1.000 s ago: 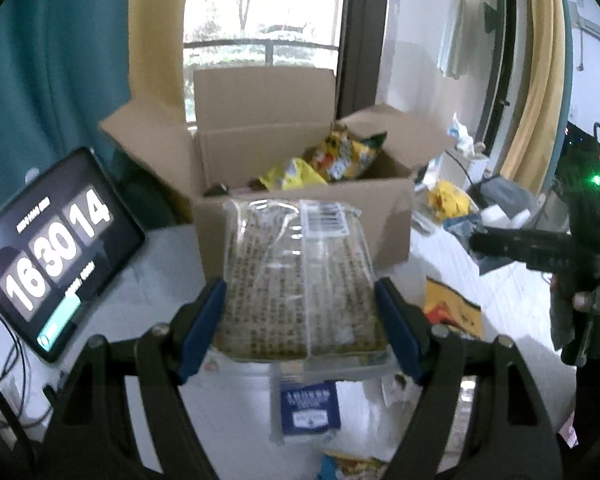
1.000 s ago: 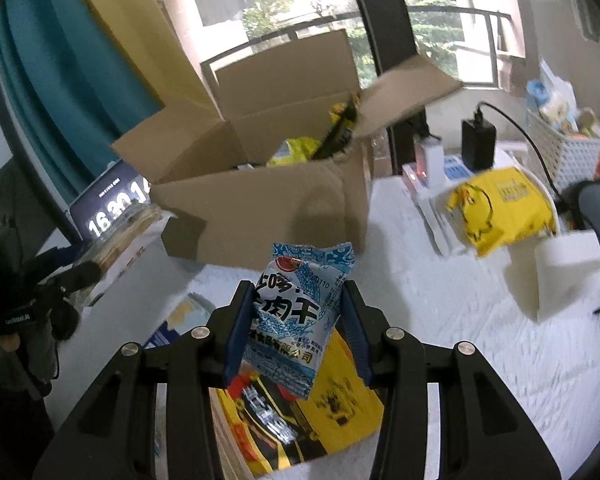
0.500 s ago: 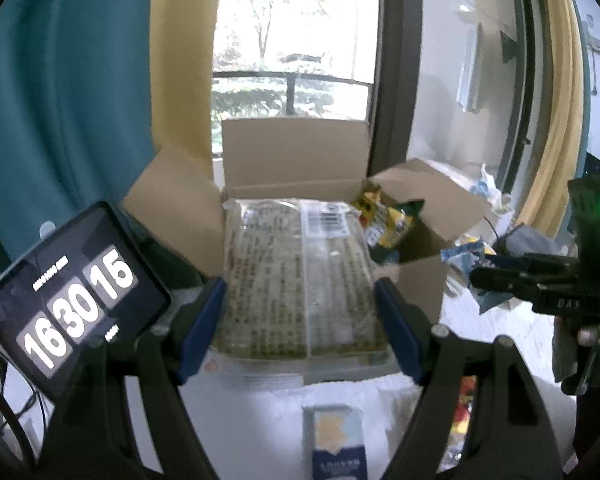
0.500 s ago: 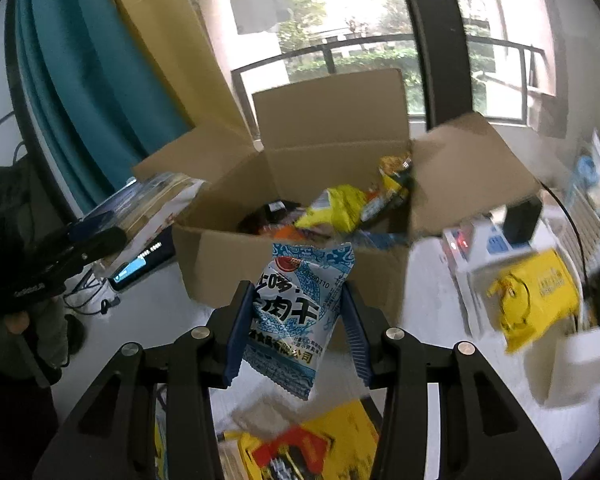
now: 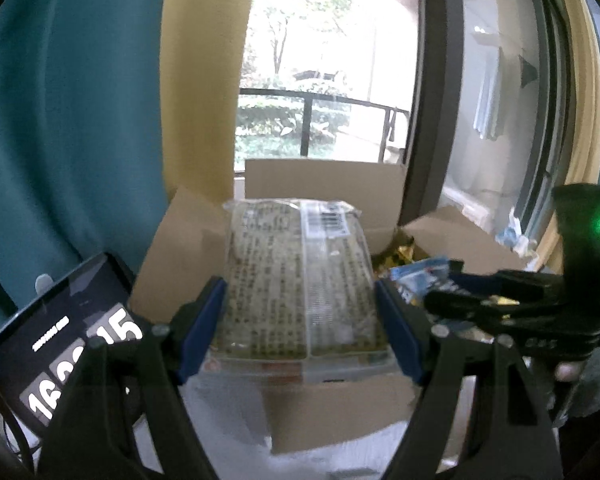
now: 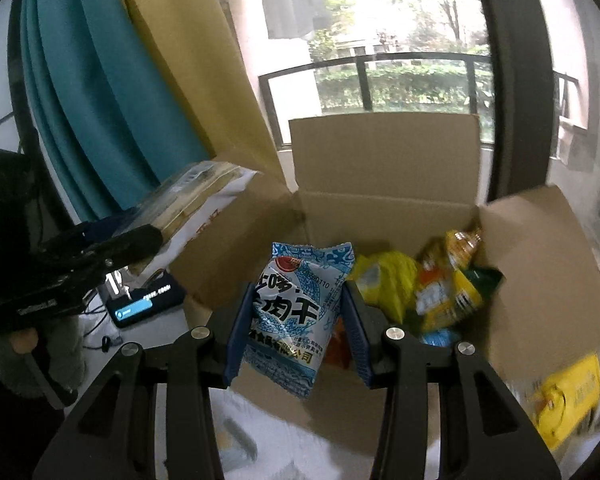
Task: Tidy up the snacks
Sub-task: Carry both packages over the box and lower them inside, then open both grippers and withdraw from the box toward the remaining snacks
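My left gripper [image 5: 300,332] is shut on a wide clear snack pack [image 5: 300,280] with printed text, held above the near wall of the open cardboard box [image 5: 324,184]. My right gripper [image 6: 296,320] is shut on a blue-and-white snack bag [image 6: 296,312], held over the box [image 6: 384,160] at its near left side. Yellow and orange snack bags [image 6: 432,284] lie inside the box. The left gripper with its pack also shows in the right wrist view [image 6: 100,248], left of the box. The right gripper shows in the left wrist view [image 5: 512,312], at the box's right.
A tablet showing a clock [image 5: 68,336] stands left of the box. A yellow package [image 6: 568,396] lies on the white table at the right. Teal and yellow curtains [image 6: 100,100] and a window with a railing are behind the box.
Both grippers have risen and moved forward with their snacks, from low over the table to the level of the box opening. The right gripper has come close beside the left one.
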Demonstrator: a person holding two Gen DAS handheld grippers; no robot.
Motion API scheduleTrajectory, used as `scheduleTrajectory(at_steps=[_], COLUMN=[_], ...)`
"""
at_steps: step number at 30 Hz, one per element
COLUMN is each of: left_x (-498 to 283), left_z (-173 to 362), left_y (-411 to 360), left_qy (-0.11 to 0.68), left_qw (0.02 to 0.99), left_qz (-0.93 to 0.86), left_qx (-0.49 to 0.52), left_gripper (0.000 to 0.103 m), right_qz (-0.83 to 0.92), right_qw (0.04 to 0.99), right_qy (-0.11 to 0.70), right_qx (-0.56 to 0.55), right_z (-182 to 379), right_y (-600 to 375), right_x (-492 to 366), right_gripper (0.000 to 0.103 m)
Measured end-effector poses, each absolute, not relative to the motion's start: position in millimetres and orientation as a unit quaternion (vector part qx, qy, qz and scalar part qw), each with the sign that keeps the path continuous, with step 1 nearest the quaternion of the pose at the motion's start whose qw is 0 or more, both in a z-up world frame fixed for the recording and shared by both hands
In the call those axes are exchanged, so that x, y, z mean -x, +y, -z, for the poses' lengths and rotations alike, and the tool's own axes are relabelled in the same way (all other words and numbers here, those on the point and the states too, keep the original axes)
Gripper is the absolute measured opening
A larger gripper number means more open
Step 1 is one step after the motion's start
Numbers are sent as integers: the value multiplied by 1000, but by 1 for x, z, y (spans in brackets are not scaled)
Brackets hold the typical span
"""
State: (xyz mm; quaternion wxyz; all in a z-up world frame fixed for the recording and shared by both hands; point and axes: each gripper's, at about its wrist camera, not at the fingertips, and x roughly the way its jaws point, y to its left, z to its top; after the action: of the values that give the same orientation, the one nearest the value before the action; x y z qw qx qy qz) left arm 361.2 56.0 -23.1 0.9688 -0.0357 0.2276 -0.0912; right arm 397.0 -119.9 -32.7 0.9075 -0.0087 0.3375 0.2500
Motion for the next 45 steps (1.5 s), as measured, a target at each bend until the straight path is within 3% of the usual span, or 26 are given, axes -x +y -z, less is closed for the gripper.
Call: scheduleTrajectory(at_steps=[11, 13, 14, 15, 30, 33, 45], left_x=[-399, -408, -411, -414, -465, -470, -424], left_z=[22, 22, 23, 24, 53, 53, 28], left_y=[69, 70, 69, 70, 20, 15, 10], left_qy=[233, 236, 238, 239, 297, 300, 283], left_qw=[969, 969, 968, 968, 951, 951, 957], left_qz=[68, 64, 63, 63, 77, 72, 68], left_qx=[41, 42, 43, 44, 25, 28, 22], left_gripper=[76, 76, 76, 76, 78, 84, 88], right_qz=[-254, -240, -234, -232, -206, -201, -201], right_qw=[902, 903, 901, 900, 926, 929, 933], right_qy=[350, 356, 365, 369, 317, 311, 297], right_qx=[-6, -1, -6, -15, -11, -14, -7], right_z=[39, 44, 47, 48, 18, 12, -5], right_y=[-90, -86, -86, -86, -145, -160, -175], right_x=[-486, -507, -518, -525, -479, -471, -411], right_gripper=[47, 58, 74, 82, 82, 82, 82])
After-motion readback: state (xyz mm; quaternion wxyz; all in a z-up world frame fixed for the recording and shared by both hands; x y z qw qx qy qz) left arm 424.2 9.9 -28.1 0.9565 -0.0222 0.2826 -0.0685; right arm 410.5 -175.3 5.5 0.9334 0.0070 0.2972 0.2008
